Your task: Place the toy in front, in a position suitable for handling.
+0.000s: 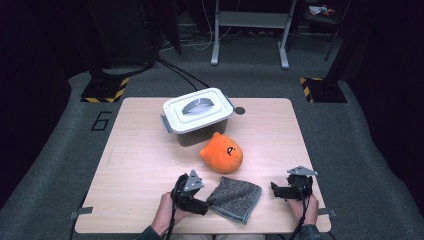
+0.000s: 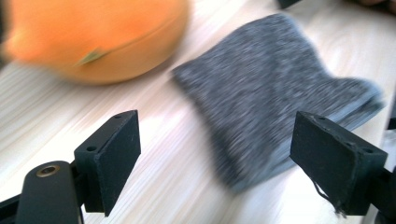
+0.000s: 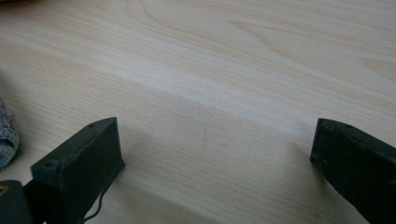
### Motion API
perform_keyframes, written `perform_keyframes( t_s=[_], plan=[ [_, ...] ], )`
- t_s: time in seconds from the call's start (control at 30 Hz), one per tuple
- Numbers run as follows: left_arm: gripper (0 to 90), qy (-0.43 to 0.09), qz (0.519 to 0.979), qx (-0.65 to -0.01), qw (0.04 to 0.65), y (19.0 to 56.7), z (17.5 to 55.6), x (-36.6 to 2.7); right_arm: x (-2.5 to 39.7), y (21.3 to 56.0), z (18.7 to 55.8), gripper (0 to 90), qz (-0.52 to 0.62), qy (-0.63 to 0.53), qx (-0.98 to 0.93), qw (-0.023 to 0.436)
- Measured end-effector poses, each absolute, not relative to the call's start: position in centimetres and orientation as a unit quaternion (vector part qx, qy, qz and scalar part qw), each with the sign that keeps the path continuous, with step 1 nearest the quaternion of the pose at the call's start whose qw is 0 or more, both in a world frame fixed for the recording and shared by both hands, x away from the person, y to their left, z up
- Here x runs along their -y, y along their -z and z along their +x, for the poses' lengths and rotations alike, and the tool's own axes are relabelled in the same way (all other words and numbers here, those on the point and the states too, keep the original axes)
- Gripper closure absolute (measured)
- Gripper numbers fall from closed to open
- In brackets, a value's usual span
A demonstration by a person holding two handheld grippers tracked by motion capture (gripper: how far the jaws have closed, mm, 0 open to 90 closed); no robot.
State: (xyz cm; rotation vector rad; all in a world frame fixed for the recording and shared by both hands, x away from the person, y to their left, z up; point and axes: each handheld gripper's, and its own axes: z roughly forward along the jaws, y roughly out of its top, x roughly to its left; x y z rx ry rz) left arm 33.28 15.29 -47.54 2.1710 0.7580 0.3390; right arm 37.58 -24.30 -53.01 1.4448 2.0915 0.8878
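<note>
Approach step: left gripper (image 1: 204, 205), jaws wide apart, just beside folded grey cloth (image 1: 235, 198) lying near orange plush (image 1: 222, 153); right gripper (image 1: 276, 190), likewise gaping, idles beyond cloth's other side; next, probably close on cloth's edge.

Digit "6" (image 1: 101, 120): large, dark, marked on grey floor (image 1: 60, 145) just left of table's far-left corner. Only readable character in high view.

Yellow-black hazard stripes (image 1: 106, 93) on base plate left of table; same striping (image 1: 314, 81) on base at right. Warning marking, no lettering.

Orange plush (image 1: 222, 154): small dark face mark on top, not text.

Gripper views: no text legible.
</note>
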Motion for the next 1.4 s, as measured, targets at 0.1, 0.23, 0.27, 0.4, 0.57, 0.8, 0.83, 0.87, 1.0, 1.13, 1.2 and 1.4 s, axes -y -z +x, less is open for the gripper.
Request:
perform_keyframes(
  t_s=[0.1,0.23,0.27,0.4,0.57,0.8,0.83,0.87,1.0,1.13,1.2,1.4],
  plan=[
    [11.5,-0.145,0.846,-0.328,0.394,48.2,33.3,-17.5,24.3,53.0,37.6,1.0,0.523,-0.321,-0.757,0.222],
    [5.7,-0.171,0.827,-0.385,0.372,49.7,33.6,-21.5,24.3,52.9,37.6,1.7,0.523,-0.320,-0.759,0.219],
    [4.6,-0.174,0.822,-0.395,0.372,50.0,33.7,-22.3,24.4,52.9,37.6,2.1,0.522,-0.319,-0.761,0.216],
    [0.5,-0.199,0.807,-0.432,0.350,51.1,34.0,-24.9,24.1,52.0,37.1,4.7,0.525,-0.331,-0.758,0.202],
    [0.1,-0.203,0.786,-0.474,0.340,52.0,34.1,-26.8,21.8,49.4,35.4,4.3,0.511,-0.360,-0.759,0.182],
    [0.0,-0.207,0.784,-0.487,0.324,53.1,34.6,-27.4,16.7,47.7,33.8,4.4,0.463,-0.355,-0.797,0.156],
    [0.0,-0.207,0.784,-0.487,0.324,53.1,34.6,-27.4,16.7,47.7,33.8,4.4,0.463,-0.355,-0.797,0.156],
    [0.0,-0.209,0.783,-0.487,0.325,53.1,34.6,-27.5,16.0,47.6,33.7,4.3,0.452,-0.351,-0.806,0.150],
    [0.0,-0.212,0.779,-0.490,0.329,53.2,34.6,-27.5,11.8,48.2,33.3,5.1,0.428,-0.343,-0.825,0.137],
    [0.0,-0.210,0.781,-0.487,0.329,53.2,34.7,-27.5,10.5,48.7,33.4,6.2,0.425,-0.338,-0.828,0.138],
    [0.0,-0.209,0.782,-0.486,0.329,53.2,34.7,-27.5,9.6,49.3,33.5,7.4,0.415,-0.331,-0.836,0.139],
    [0.2,-0.209,0.784,-0.483,0.328,53.2,34.7,-27.6,9.0,50.6,33.6,14.8,0.401,-0.306,-0.852,0.142]
  ],
)
